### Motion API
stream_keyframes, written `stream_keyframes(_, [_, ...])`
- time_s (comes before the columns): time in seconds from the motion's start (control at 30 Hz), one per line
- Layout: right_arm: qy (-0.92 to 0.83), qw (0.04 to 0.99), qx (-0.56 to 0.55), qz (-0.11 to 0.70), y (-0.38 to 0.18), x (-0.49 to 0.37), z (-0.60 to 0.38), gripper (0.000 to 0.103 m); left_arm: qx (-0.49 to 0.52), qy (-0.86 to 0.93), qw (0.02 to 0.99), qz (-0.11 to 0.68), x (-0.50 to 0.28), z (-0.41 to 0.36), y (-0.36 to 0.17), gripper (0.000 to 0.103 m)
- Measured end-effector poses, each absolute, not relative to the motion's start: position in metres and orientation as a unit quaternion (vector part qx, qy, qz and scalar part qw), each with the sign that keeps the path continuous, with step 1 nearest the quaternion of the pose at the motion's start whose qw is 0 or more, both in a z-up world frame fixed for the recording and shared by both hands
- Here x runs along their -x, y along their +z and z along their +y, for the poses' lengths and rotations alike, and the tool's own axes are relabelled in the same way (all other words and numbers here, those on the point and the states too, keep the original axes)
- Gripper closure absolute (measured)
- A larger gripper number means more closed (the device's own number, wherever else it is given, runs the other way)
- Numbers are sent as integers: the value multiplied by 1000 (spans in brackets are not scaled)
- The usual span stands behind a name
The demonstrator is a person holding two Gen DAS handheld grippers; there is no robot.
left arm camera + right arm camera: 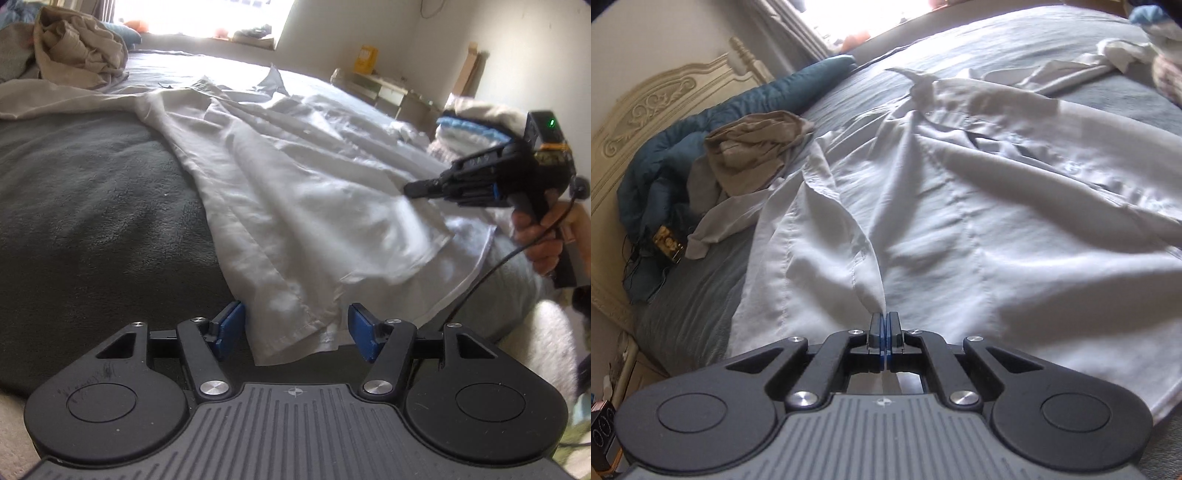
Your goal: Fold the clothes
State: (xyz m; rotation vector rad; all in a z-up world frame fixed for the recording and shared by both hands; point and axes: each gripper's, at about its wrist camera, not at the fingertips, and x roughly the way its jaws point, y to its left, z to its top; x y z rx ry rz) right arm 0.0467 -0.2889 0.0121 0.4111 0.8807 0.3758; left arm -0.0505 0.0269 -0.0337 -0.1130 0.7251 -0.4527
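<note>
A white button shirt (295, 192) lies spread and wrinkled on a grey bed cover (92, 206). My left gripper (295, 328) is open, its blue pads on either side of the shirt's near hem corner, not closed on it. My right gripper (885, 325) is shut on a raised fold of the shirt (960, 206), pinching the cloth into a peak. The right gripper also shows in the left wrist view (410, 189), tips at the shirt's right side, held by a hand.
A crumpled beige garment (77, 48) lies at the back left, also in the right wrist view (753, 151) beside a teal quilt (713, 125) and a carved headboard (653, 107). Folded laundry (476, 122) is stacked at the right. A cable (491, 266) hangs from the right gripper.
</note>
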Motion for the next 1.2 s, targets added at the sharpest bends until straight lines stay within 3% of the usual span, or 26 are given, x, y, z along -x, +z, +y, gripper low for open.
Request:
stream_keyframes(0.27, [161, 861, -238, 420, 3, -43, -322, 102, -37, -174, 924, 338, 61, 8, -30, 41])
stream_keyframes(0.6, [177, 857, -242, 419, 6, -38, -318, 101, -247, -80, 932, 252, 84, -37, -41, 44])
stream_keyframes(0.9, [186, 858, -232, 419, 12, -35, -313, 101, -247, -53, 940, 229, 99, -35, -38, 66])
stream_keyframes(1.03, [192, 855, -227, 424, 10, -33, -305, 101, -230, -57, 941, 241, 99, -30, -38, 87])
stream_keyframes(1.2, [198, 852, -221, 431, 8, -28, -298, 101, -205, -69, 944, 249, 102, -21, -38, 98])
